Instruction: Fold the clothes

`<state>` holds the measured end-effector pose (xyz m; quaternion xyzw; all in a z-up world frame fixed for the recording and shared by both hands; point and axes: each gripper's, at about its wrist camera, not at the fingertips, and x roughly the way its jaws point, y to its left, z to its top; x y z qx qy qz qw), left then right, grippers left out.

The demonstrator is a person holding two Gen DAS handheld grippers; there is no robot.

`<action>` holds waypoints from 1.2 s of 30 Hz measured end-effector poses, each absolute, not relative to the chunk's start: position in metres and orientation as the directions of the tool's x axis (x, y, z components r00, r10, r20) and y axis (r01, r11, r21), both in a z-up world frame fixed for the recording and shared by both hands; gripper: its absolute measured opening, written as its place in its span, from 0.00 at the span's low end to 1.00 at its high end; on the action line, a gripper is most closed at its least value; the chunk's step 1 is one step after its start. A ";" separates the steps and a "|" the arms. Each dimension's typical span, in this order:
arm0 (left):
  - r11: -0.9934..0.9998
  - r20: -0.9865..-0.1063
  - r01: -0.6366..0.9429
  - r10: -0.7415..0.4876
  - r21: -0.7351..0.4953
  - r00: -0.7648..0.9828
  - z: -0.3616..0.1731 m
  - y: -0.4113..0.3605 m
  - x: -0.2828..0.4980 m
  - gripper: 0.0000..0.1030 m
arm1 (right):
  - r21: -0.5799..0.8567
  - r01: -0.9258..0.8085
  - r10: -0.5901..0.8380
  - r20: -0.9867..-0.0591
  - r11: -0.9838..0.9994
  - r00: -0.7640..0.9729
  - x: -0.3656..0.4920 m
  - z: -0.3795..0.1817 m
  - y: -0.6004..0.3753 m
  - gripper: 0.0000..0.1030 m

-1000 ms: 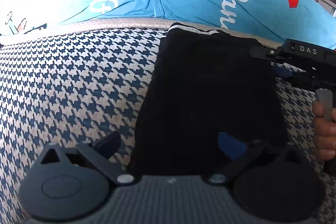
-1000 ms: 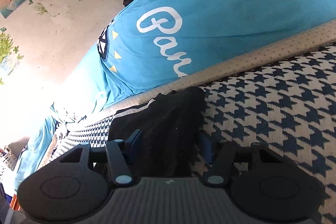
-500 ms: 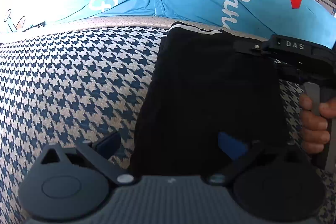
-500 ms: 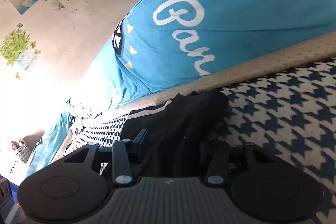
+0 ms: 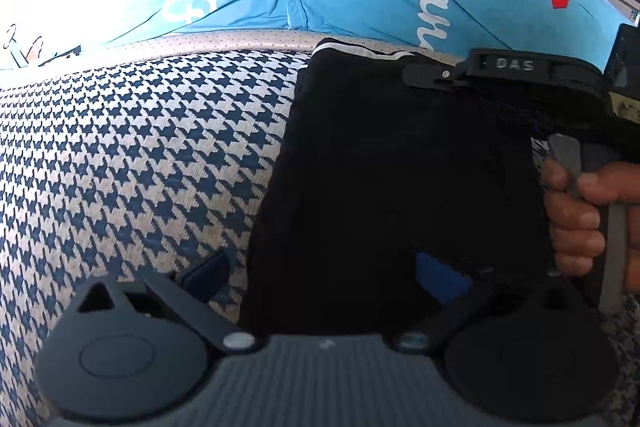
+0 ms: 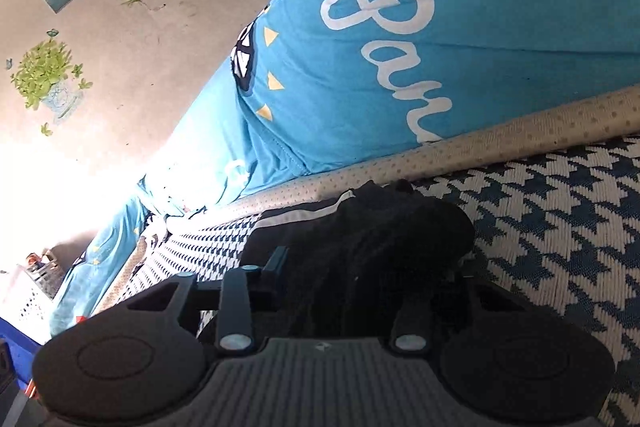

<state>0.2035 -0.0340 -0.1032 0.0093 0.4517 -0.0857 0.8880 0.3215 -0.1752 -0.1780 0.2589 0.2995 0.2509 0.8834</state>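
Left wrist view: left gripper (image 5: 320,269) spread wide over black clothes (image 5: 384,179) lying on checked cover (image 5: 140,155). "DAS" readable on right gripper (image 5: 516,65), gripped by a hand (image 5: 580,215).

Right wrist view: right gripper (image 6: 360,267) pinching bunched black clothes (image 6: 372,227). White "Ban" on blue cloth (image 6: 440,47).

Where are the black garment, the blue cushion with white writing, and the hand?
black garment (image 5: 380,167), left wrist view, flat middle.
blue cushion (image 6: 500,39), right wrist view, beside the white writing.
hand (image 5: 576,215), left wrist view, curled fingers.
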 end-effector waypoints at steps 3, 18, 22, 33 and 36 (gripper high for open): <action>0.985 -0.805 0.163 -0.141 -0.056 0.577 -0.103 -0.035 0.202 1.00 | 0.578 -0.279 0.574 -0.421 0.766 0.702 0.321 -0.176 -0.170 0.16; 0.981 -0.775 0.183 -0.159 -0.056 0.611 -0.083 -0.035 0.191 1.00 | 0.395 -0.136 0.319 -0.447 0.909 0.836 0.283 -0.125 -0.169 0.13; 0.979 -0.754 0.200 -0.165 -0.045 0.636 -0.075 -0.037 0.184 1.00 | 0.344 0.006 0.163 -0.459 0.939 0.874 0.257 -0.113 -0.208 0.13; 0.975 -0.719 0.223 -0.159 -0.006 0.677 -0.063 -0.043 0.169 1.00 | 0.264 0.397 -0.242 -0.471 0.879 0.848 0.171 -0.085 -0.319 0.13; 0.973 -0.712 0.231 -0.159 0.005 0.684 -0.062 -0.047 0.167 1.00 | 0.179 0.483 -0.349 -0.486 0.857 0.801 0.153 -0.083 -0.327 0.13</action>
